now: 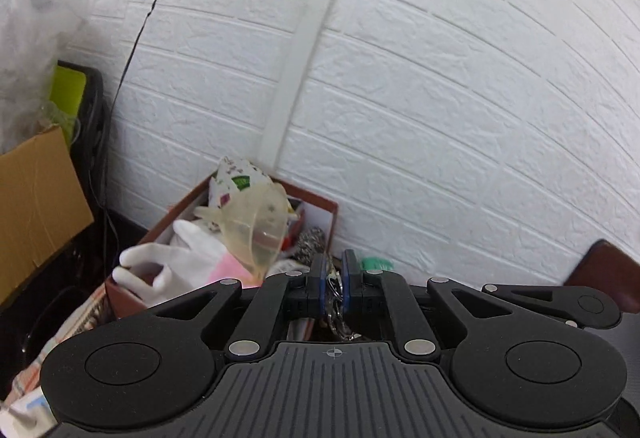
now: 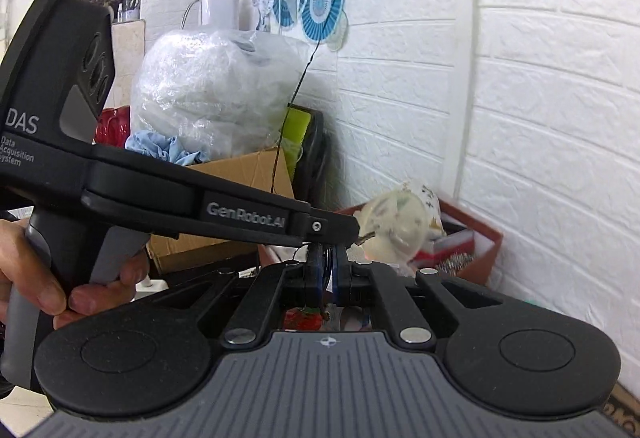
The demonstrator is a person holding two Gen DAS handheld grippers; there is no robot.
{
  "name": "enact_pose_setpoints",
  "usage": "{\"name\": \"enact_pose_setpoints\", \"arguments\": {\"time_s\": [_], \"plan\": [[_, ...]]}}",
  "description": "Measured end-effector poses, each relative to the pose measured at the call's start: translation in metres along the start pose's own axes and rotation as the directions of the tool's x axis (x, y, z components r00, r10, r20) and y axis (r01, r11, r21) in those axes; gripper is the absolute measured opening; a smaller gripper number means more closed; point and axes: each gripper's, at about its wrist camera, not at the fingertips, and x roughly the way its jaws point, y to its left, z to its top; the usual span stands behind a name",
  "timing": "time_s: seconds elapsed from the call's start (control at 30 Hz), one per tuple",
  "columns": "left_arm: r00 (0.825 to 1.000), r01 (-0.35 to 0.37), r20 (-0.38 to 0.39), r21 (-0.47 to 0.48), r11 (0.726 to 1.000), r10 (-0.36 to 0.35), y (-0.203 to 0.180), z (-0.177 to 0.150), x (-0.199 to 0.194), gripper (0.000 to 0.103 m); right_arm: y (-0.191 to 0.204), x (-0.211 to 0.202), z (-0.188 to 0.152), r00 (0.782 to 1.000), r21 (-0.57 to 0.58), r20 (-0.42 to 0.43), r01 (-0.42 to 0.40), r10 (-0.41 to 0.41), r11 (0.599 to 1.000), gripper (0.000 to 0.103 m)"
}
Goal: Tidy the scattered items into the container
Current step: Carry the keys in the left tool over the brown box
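Left gripper (image 1: 332, 288) clamps a key ring (image 1: 334, 302) — hanging downward; right gripper (image 2: 326, 274) pinched on something unclear.

One box (image 1: 332, 213), one funnel (image 1: 256, 230), one glove (image 1: 168, 270)

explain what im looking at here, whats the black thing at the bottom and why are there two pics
Each picture comes from a camera mounted on a handheld two-finger gripper; a person carries one in each hand. The black shape at the bottom is the gripper's own body.

In the left wrist view, the left gripper is closed on a metal keyring. Ahead sits a brown box holding a white glove, a clear funnel and other bits.

In the right wrist view, the right gripper looks nearly closed, but what it pinches is unclear. The long black tool across it is the left gripper's handle, gripped by the person's hand.
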Motion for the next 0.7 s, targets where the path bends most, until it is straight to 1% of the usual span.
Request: {"name": "enact_pose_setpoints", "arguments": {"time_s": [0.13,0.37,0.63,0.7], "plan": [[1.000,-0.012,-0.021,-0.019,1.000,0.012,0.020,0.000,0.024,0.007,-0.003,0.029,0.004,1.000,-0.022,-0.024,0.002,-0.002,1.000,0.005],[0.996,-0.023,-0.085,-0.060,0.998,0.017,0.051,-0.011,0.065,0.007,-0.021,0.076,-0.012,0.995,0.035,-0.102,-0.017,0.020,0.999,0.005],[0.993,-0.018,-0.121,-0.085,0.996,0.008,0.068,-0.017,0.090,0.008,-0.031,0.104,-0.022,0.989,0.059,-0.144,-0.014,0.023,0.998,0.006],[0.993,-0.006,-0.122,-0.093,0.996,-0.006,0.070,-0.020,0.092,0.012,-0.032,0.108,-0.025,0.987,0.063,-0.156,-0.020,0.030,0.998,0.006]]}}
